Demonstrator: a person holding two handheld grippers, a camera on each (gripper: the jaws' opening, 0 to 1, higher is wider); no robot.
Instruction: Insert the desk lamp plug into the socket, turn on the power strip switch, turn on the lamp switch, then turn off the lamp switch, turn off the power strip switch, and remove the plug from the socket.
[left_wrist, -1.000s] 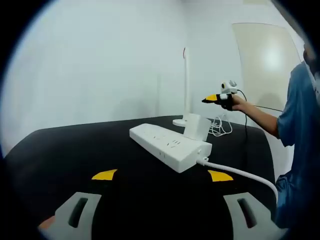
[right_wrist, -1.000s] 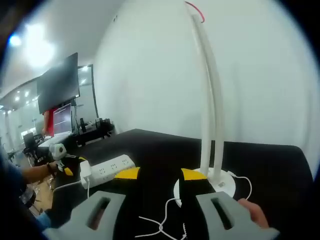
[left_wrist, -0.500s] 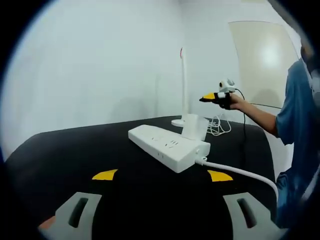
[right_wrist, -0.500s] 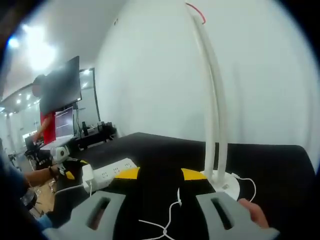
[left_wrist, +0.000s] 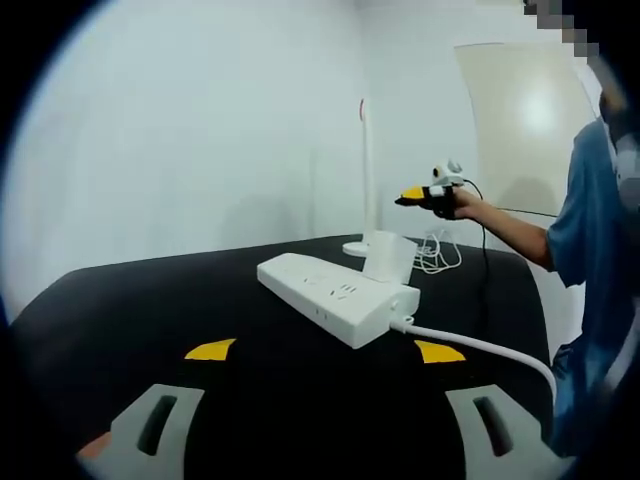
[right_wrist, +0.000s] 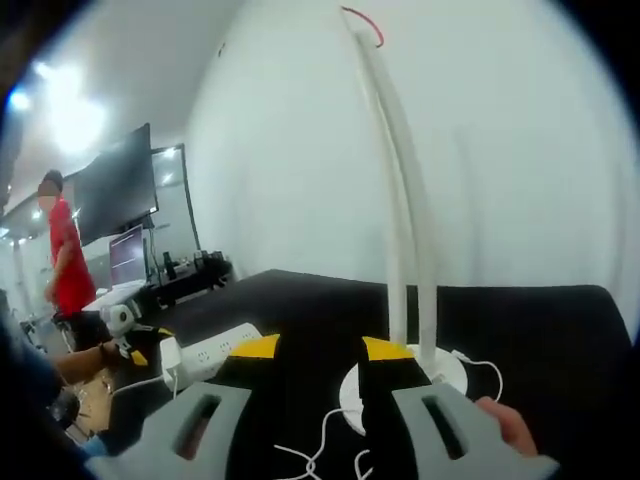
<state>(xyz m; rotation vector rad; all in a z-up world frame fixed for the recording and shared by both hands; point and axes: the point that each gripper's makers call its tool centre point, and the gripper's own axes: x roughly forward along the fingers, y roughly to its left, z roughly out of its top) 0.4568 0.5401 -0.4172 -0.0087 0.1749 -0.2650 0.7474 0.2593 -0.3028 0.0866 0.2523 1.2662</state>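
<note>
A white power strip (left_wrist: 335, 295) lies on the black table (left_wrist: 120, 300), and a white plug block (left_wrist: 388, 255) stands seated on its near end. Behind it rises the slim white desk lamp (left_wrist: 364, 170). My left gripper (left_wrist: 325, 352) hovers open and empty, short of the strip. My right gripper (left_wrist: 418, 195), held by a hand, floats beside the lamp. In the right gripper view, my right gripper (right_wrist: 320, 348) is open and empty just in front of the lamp's round base (right_wrist: 400, 385), with the lamp stem (right_wrist: 400, 200) straight ahead. The strip (right_wrist: 205, 350) and the left gripper (right_wrist: 125, 330) lie far left.
The strip's thick white cable (left_wrist: 480, 345) runs off the table's right edge. Loose thin lamp cord (right_wrist: 320, 450) lies coiled near the base. A person in blue (left_wrist: 600, 250) stands at the right. A person in red (right_wrist: 65, 270) and a dark screen (right_wrist: 120, 180) are in the background.
The right gripper has drifted slightly up and toward the lamp, whose stem now sits further left in its view. The person in red has walked into the background. The left gripper is unmoved.
</note>
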